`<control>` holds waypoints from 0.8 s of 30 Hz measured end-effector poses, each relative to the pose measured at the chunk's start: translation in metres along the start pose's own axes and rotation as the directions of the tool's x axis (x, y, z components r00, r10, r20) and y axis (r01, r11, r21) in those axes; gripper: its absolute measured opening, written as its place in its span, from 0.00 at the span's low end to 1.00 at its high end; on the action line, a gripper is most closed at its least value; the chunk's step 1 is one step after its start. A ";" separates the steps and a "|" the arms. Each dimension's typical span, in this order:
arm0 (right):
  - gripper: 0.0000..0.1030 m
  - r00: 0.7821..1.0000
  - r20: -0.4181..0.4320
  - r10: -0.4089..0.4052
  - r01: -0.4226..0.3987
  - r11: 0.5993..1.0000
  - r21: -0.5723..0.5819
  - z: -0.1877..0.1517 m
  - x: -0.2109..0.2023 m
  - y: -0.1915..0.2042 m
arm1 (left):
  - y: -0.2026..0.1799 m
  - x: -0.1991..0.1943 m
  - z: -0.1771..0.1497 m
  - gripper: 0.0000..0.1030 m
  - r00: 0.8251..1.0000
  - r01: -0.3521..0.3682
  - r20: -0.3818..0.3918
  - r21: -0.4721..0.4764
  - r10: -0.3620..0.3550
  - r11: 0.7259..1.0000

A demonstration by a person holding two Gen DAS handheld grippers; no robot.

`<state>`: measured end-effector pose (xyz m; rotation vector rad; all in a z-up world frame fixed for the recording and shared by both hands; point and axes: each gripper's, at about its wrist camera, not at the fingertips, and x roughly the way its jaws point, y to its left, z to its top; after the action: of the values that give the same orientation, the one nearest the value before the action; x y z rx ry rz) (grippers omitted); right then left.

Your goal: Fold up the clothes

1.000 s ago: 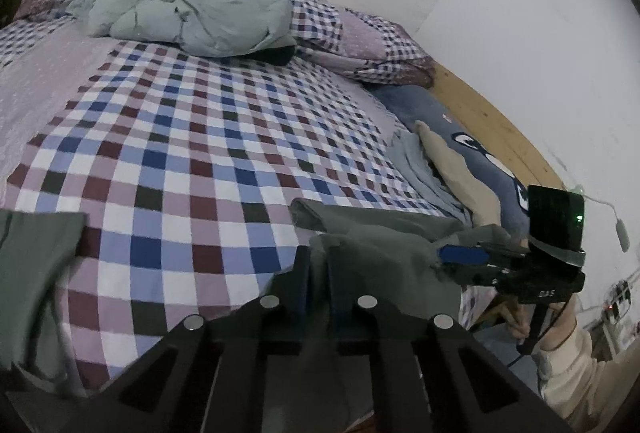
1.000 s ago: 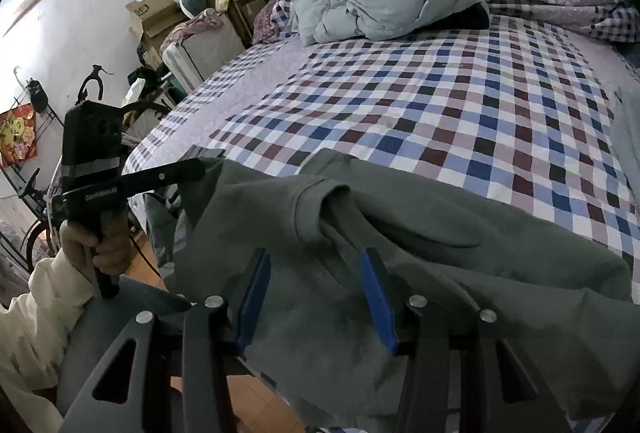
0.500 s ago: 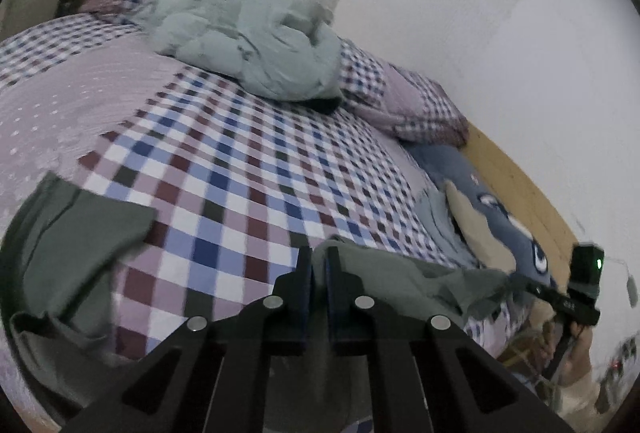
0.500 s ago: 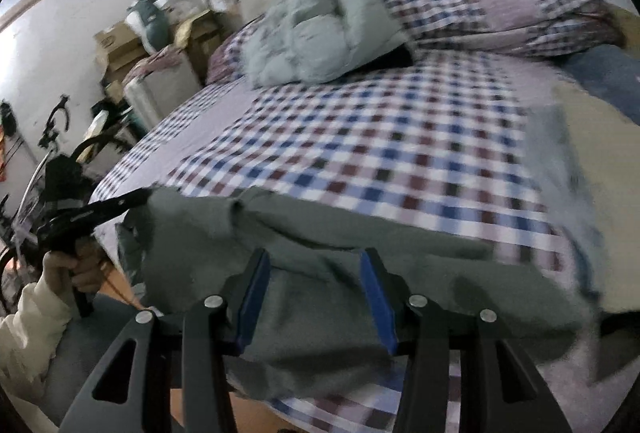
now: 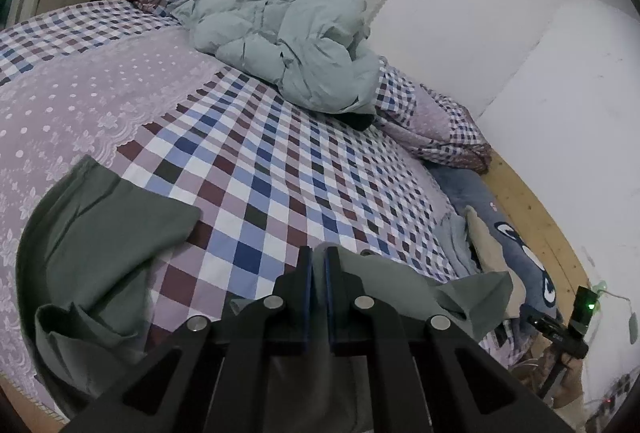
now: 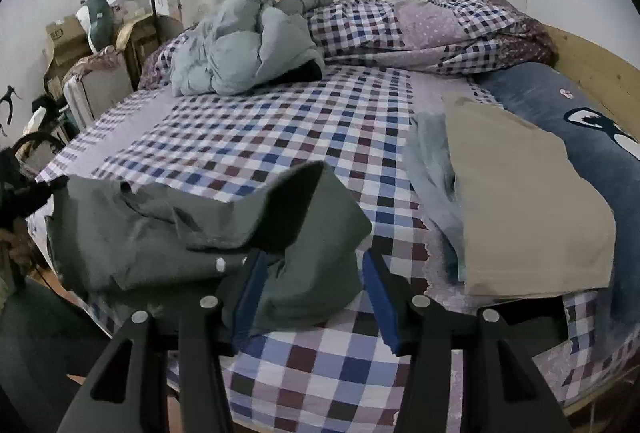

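Checked bedsheet point(image 6: 304, 137) carries the grey-green cotton garment point(image 6: 160, 233) at lower left, its long axis crosswise. Left tool point(image 5: 318, 273) pinches its edge; right tool point(image 6: 312, 273) gapes around a fold, nearer.

Left gripper point(image 5: 316, 269) black, blue pads, silver screws, right gripper point(image 6: 314, 281) black, blue pads, silver screws

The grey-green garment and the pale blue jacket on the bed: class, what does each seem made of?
Grey-green garment: probably soft matte cotton jersey; it drapes in limp folds without shine.
Pale blue jacket: likely a smooth synthetic shell with padding; puffy quilted sections, faint sheen.
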<state>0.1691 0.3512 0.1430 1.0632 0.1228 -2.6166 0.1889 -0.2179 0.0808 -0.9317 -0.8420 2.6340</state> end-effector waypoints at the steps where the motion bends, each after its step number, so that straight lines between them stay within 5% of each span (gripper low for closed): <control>1: 0.52 1.000 -0.004 0.013 -0.013 1.000 0.001 0.000 0.004 -0.004 | 0.000 0.000 0.000 0.04 1.000 -0.002 -0.002 -0.002 0.002 1.000; 6: 0.53 0.997 -0.003 0.075 -0.075 0.997 0.002 0.005 0.020 -0.024 | 0.001 0.002 0.000 0.04 1.000 -0.012 -0.008 -0.007 0.012 1.000; 11: 0.54 1.000 -0.001 0.020 -0.020 0.994 -0.106 0.031 0.025 -0.024 | -0.001 0.004 0.000 0.04 1.000 -0.018 -0.006 -0.003 0.018 1.000; 15: 0.55 0.998 0.021 -0.063 0.066 0.954 -0.294 0.049 0.028 0.004 | -0.001 0.005 0.001 0.05 1.000 -0.018 -0.006 -0.001 0.018 1.000; 19: 0.55 0.972 0.086 -0.219 0.229 0.806 -0.546 0.043 0.039 0.045 | -0.001 0.004 0.002 0.04 1.000 -0.011 -0.004 0.001 0.011 1.000; 24: 0.55 0.924 0.198 -0.327 0.352 0.522 -0.777 0.009 0.060 0.087 | -0.002 0.004 0.003 0.04 1.000 0.002 -0.004 0.001 -0.002 1.000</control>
<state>0.1501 0.2521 0.1118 0.6778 1.5070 -2.3695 0.1840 -0.2163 0.0821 -0.9349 -0.8403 2.6300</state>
